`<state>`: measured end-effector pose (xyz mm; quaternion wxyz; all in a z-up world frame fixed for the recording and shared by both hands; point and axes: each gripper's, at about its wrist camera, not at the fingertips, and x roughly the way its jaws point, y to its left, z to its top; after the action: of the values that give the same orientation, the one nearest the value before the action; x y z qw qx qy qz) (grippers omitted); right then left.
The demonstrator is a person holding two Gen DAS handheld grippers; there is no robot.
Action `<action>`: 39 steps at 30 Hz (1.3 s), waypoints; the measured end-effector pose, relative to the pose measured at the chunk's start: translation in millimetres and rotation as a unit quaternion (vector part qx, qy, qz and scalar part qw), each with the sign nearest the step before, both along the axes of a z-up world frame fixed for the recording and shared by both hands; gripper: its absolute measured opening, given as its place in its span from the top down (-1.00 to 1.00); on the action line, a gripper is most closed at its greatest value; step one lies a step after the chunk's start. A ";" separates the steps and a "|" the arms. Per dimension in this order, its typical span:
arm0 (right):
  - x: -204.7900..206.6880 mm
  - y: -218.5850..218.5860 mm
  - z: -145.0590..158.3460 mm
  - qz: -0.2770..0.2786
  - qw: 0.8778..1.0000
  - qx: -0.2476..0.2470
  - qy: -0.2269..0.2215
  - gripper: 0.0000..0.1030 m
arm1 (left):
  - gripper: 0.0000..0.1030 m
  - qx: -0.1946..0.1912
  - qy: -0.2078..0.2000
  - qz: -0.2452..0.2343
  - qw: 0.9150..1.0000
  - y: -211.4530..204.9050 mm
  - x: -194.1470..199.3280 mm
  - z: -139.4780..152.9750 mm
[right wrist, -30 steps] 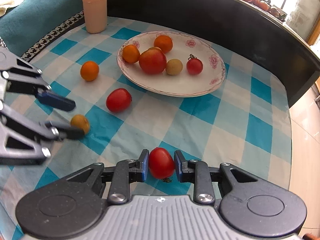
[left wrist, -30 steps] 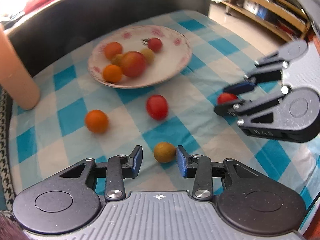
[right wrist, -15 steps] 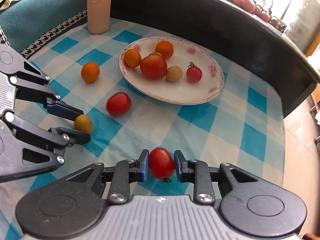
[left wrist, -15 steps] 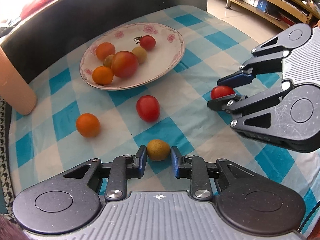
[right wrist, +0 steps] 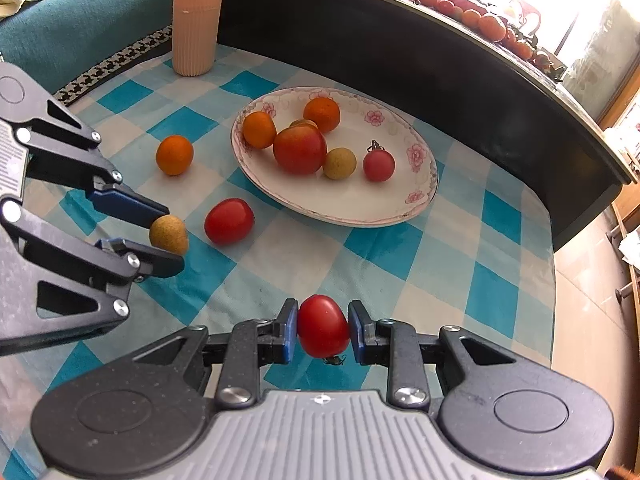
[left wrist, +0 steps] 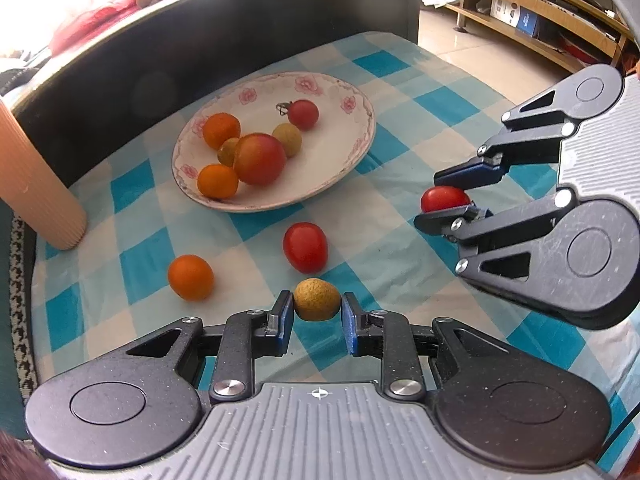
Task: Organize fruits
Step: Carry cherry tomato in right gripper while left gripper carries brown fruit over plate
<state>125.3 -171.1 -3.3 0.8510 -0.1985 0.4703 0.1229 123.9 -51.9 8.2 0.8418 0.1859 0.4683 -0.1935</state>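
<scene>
The left gripper [left wrist: 317, 312] pinches a tan longan [left wrist: 317, 299] between its pads, above the cloth [left wrist: 400, 92]. The right gripper [right wrist: 322, 332] clamps a red tomato [right wrist: 322, 326], its stem end partly hidden below. Two fruits lie loose on the cloth: one tomato [left wrist: 305, 247] and one orange [left wrist: 190, 277]. The plate [left wrist: 356, 136] holds six: two oranges, two tomatoes, one longan, and a small one mostly hidden behind the big tomato, perhaps another longan

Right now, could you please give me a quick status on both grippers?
Left gripper shut on longan. Right gripper shut on tomato. Plate ahead, path open.
</scene>
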 end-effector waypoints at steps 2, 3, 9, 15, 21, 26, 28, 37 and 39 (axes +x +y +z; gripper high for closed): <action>0.0 1.1 0.6 0.002 1.000 -0.001 -0.003 0.16 | 0.35 -0.001 -0.004 -0.001 1.000 -0.8 0.7 2.7; 0.0 1.3 0.9 0.002 1.000 -0.002 -0.004 0.16 | 0.35 -0.001 -0.005 -0.001 1.000 -1.2 1.1 3.6; -0.2 0.5 0.9 0.002 1.000 -0.001 -0.005 0.16 | 0.35 -0.003 -0.006 0.000 1.000 -0.8 3.1 5.2; 0.2 2.2 3.4 0.005 1.000 0.002 -0.011 0.16 | 0.35 -0.005 -0.013 -0.005 1.000 -4.1 3.1 11.0; 1.7 2.1 5.0 0.003 1.000 0.004 -0.015 0.16 | 0.35 -0.009 -0.017 0.000 1.000 -4.3 7.5 14.3; 5.9 4.2 9.5 0.002 1.000 0.009 -0.020 0.16 | 0.35 -0.016 -0.019 0.001 1.000 -7.2 12.4 20.2; 9.2 4.5 12.6 0.000 1.000 0.008 -0.027 0.16 | 0.35 -0.018 -0.025 0.004 1.000 -8.9 17.2 24.8; 48.4 -10.7 23.6 -0.043 0.998 0.035 -0.042 0.16 | 0.39 -0.041 -0.047 0.029 0.998 -14.4 57.3 40.9; 57.5 -13.3 21.8 -0.053 0.997 0.044 -0.040 0.16 | 0.38 -0.045 -0.046 0.034 0.997 -12.6 66.9 40.0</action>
<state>182.9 -184.4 18.4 0.8825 -0.1400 0.4400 0.0900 190.8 -64.6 48.2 0.8760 0.1407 0.4258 -0.1774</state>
